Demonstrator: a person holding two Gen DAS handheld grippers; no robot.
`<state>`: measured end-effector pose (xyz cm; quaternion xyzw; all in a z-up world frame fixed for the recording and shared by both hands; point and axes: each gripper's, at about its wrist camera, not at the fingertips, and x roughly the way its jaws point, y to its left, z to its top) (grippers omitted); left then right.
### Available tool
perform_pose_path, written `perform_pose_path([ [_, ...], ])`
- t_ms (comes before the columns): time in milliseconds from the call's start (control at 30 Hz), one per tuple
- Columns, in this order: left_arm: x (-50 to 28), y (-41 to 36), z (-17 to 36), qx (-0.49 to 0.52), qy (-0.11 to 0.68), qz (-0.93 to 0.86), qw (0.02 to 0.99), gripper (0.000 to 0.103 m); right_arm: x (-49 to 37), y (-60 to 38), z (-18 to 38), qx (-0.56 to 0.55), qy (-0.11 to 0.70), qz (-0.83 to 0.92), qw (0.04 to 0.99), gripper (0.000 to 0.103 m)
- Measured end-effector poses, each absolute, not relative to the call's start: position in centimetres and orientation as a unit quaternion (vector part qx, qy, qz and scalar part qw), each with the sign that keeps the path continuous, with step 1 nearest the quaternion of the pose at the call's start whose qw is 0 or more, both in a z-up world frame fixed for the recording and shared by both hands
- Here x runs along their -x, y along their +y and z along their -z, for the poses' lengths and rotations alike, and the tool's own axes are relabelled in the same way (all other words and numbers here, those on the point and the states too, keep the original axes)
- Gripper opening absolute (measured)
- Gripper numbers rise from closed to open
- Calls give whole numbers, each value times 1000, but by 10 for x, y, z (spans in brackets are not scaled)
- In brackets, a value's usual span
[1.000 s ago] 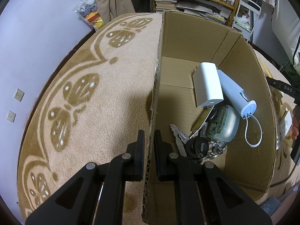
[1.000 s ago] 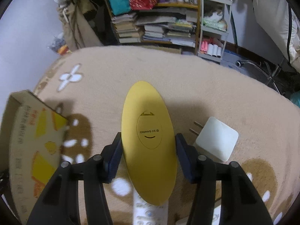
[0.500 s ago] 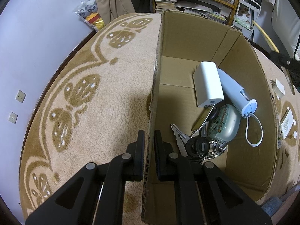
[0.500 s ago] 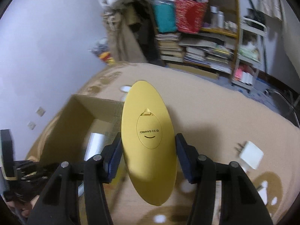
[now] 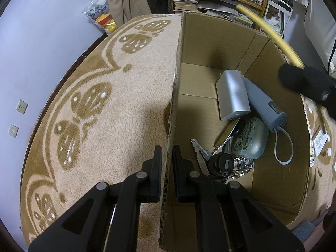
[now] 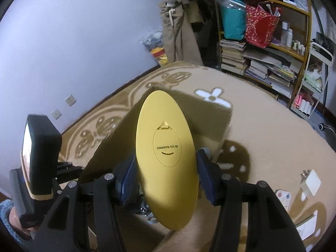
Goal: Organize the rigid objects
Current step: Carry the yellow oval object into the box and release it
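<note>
**A:** Over the left wrist camera first: what do the fingers do?

**B:** The left gripper is clenched on the near-left wall of the cardboard box, one finger outside over the rug, one inside. Its jaws pinch the cardboard edge.

**A:** And inside the box?

**B:** Against the far-right wall lie a white power bank and a pale grey cylinder with a looped strap, side by side and touching. Nearer, by the middle of the floor, sit a small printed case and a bunch of keys. Above the far-right corner a thin yellow edge shows, blurred.

**A:** Now the right wrist camera.

**B:** The right gripper grasps a yellow oval object between its blue pads. It is smooth, glossy, pointed at both ends, standing lengthwise along the fingers. An oval hatch on its face carries a small tab, a curved groove and the printed word SANRIO.

**A:** Where is it?

**B:** Held in the air above the box, whose far wall shows behind it. On the rug at the right edge lies a white plug adapter, well apart.
</note>
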<state>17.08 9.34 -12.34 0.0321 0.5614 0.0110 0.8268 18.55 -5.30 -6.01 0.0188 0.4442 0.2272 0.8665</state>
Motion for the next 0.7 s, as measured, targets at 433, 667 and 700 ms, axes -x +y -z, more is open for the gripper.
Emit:
perform_pose_path([
  [433,-171,94,124,-32,561,-12,827,10,-164,-37,72,27,450,-239,860,57],
  [667,-170,91,123,-37,559,-15,828,10,-157,-47,59,13,443,-229,867,57],
  [700,-170,91,123,-37,559,-16,828,10,-156,-51,57,12,441,-225,869,57],
])
